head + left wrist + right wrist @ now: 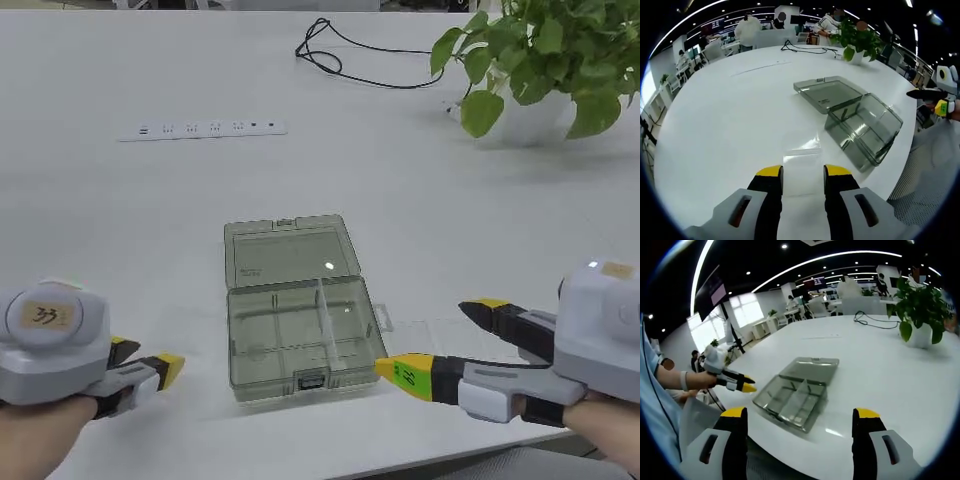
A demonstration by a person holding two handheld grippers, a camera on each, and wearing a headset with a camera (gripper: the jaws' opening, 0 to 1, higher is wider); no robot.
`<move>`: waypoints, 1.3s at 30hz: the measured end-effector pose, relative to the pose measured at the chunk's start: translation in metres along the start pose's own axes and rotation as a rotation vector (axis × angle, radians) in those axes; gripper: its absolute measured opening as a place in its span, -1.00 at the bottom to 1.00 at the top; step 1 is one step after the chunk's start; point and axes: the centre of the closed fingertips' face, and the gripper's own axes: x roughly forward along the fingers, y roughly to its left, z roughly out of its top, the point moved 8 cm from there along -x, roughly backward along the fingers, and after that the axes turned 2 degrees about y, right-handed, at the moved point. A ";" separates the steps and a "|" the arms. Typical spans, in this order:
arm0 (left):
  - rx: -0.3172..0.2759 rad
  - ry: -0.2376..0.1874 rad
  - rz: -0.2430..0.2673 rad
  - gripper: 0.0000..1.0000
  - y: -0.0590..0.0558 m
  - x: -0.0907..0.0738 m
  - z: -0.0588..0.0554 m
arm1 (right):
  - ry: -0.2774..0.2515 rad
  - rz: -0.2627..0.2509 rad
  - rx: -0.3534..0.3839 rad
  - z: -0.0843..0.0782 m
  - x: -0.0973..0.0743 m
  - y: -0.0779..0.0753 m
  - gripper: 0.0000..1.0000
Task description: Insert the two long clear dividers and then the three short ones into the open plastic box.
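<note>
Your left tongs (148, 360) empty, jaws narrowly parted; right tongs (436, 336) empty, jaws wide. Open plastic box (240, 375) centre, near table edge. One upright divider (322, 322) seated inside. Loose clear divider (802, 146) flat on table ahead of left tongs. Most inserting likely remains.

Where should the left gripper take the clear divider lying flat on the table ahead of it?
The clear divider lies flat on the table and looks thin, so no upright face offers a pinch. Probably take its near edge, coming in low from the side where the left gripper already is, with the open jaws rolled so that one slips under that edge.
</note>
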 end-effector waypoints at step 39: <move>0.087 -0.254 -0.208 -0.40 -0.082 -0.012 0.069 | -0.102 0.096 0.166 0.026 0.028 0.020 0.54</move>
